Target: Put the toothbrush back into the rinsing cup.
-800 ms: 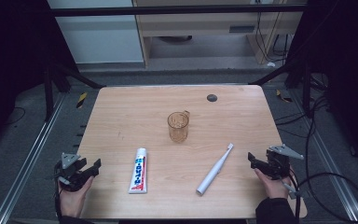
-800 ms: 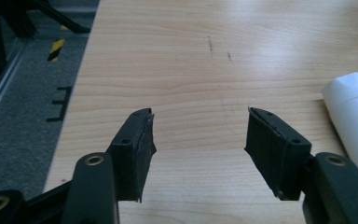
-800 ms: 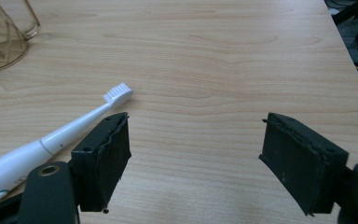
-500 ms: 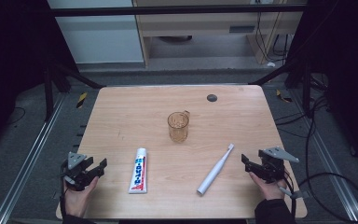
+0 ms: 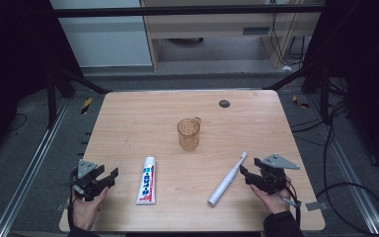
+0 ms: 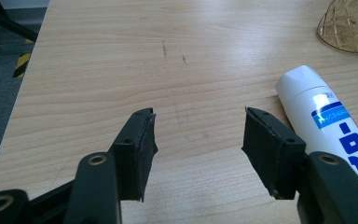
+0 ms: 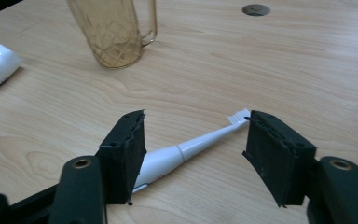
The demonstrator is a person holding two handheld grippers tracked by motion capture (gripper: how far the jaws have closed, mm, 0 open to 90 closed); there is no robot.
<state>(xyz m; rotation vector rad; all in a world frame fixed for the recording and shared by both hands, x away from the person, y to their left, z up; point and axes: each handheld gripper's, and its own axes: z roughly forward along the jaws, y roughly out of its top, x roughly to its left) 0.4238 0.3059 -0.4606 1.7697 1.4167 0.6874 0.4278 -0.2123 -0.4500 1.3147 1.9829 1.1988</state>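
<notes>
White electric-style plastic toothbrush (image 5: 228, 178) lying flat on the pale wooden table (image 5: 143, 118), right of centre, near the front edge. Its long axis runs diagonally; the bristled head points away towards the far right, the thick handle end towards the person. Right gripper (image 7: 193, 154), jaws spread and empty, straddles the slim neck without contact. Risk: closing on this round, tapering section may roll or pivot the brush out of the pads. Left gripper (image 6: 198, 147), likewise released, rests beside the white toothpaste tube (image 5: 147, 179); amber faceted plastic mug (image 5: 188, 133) stands beyond.
</notes>
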